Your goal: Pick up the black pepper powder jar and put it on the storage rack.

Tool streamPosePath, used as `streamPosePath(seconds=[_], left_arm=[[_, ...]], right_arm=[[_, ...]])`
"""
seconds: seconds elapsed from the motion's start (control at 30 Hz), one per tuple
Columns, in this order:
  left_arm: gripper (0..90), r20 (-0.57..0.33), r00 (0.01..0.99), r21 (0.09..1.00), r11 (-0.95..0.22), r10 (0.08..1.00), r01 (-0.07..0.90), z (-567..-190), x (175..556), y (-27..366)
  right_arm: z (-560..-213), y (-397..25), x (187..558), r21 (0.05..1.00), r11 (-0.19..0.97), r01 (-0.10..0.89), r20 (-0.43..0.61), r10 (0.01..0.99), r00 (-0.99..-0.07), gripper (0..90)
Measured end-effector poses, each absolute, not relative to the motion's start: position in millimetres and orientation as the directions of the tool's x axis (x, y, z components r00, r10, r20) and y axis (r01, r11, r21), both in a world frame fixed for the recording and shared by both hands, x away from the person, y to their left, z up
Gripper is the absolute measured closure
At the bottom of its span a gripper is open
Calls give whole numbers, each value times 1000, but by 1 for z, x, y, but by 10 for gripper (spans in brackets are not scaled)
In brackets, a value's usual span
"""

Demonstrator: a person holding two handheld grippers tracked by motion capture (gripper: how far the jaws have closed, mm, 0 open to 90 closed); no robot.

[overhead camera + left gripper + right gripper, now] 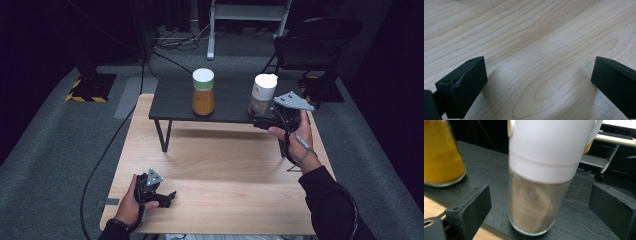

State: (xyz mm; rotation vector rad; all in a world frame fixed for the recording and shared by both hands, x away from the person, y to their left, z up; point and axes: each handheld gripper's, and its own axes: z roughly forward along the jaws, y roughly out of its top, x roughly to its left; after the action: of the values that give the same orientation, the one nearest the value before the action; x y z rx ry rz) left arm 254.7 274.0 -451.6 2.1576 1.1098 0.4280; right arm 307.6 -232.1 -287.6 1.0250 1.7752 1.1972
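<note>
A clear jar of brown powder [262, 95] with a white label and cap stands on the right side of a low black shelf [172, 100]. My right gripper [259, 121] is open just in front of it; in the right gripper view the jar [539, 195] stands between and beyond the two jaws, untouched. A jar of orange powder [203, 92] with a white and green cap stands left of it, also seen at the left edge as the orange jar [441, 157]. My left gripper [170, 197] is open, low over the wooden table [536, 45], with nothing between its jaws.
The black shelf stands on thin metal legs at the far side of the light wooden table [220, 175]. Beyond lie grey carpet, cables, a black chair [315, 40] and a white desk frame [212, 30].
</note>
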Motion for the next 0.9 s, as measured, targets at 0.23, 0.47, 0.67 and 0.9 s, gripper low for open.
streamPosePath(seconds=[0.23,0.47,0.67,0.9], left_arm=[[4,-11,585,689,-418,811,592,-452,255,274],[5,-11,585,689,-418,811,592,-452,255,274],[4,-11,585,689,-418,811,592,-452,255,274],[5,-11,585,689,-418,811,592,-452,255,274]], right_arm=[[-301,-237,293,948,270,168,-181,892,-413,43],[-318,-236,278,933,339,117,-260,864,-430,43],[-334,-239,265,928,363,83,-293,849,-440,43],[-351,-245,253,920,388,48,-326,830,-452,43]])
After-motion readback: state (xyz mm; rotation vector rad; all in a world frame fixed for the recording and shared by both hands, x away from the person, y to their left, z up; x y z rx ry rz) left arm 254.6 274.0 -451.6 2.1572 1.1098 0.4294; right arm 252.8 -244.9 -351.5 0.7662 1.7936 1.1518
